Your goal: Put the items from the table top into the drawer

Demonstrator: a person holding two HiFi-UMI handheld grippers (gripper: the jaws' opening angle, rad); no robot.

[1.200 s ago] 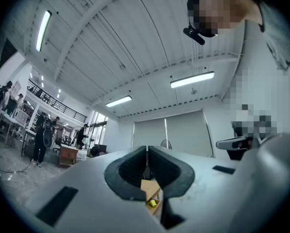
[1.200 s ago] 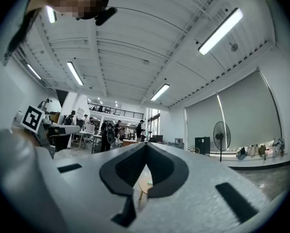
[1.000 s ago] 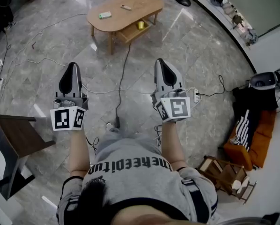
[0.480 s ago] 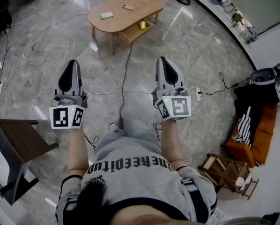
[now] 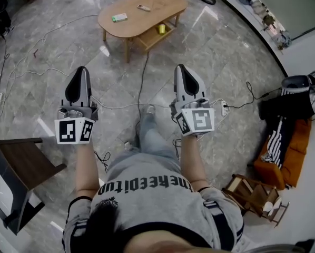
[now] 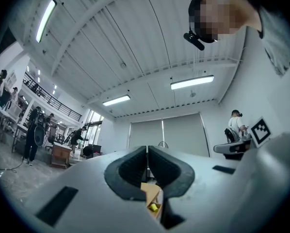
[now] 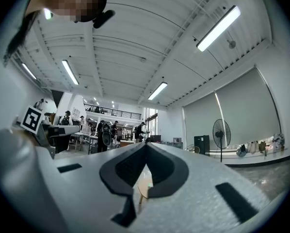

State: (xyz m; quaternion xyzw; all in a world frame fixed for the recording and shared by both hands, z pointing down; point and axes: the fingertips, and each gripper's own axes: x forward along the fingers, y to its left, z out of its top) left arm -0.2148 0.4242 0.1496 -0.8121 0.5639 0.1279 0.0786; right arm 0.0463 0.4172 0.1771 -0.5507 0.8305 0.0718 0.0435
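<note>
The left gripper (image 5: 82, 70) and right gripper (image 5: 181, 67) are both shut tight, holding nothing. A grey shoe (image 5: 149, 109) now steps out between them, by a black cord (image 5: 141, 78). The small green box (image 5: 119, 17) lies on the oval wooden table (image 5: 157, 1) up top.

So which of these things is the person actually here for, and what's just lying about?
For the job: wooden table, green packet and small flat item on it, left tongs, right tongs (both shut, empty).
Just lying about: floor cables, dark side table, power strip.
</note>
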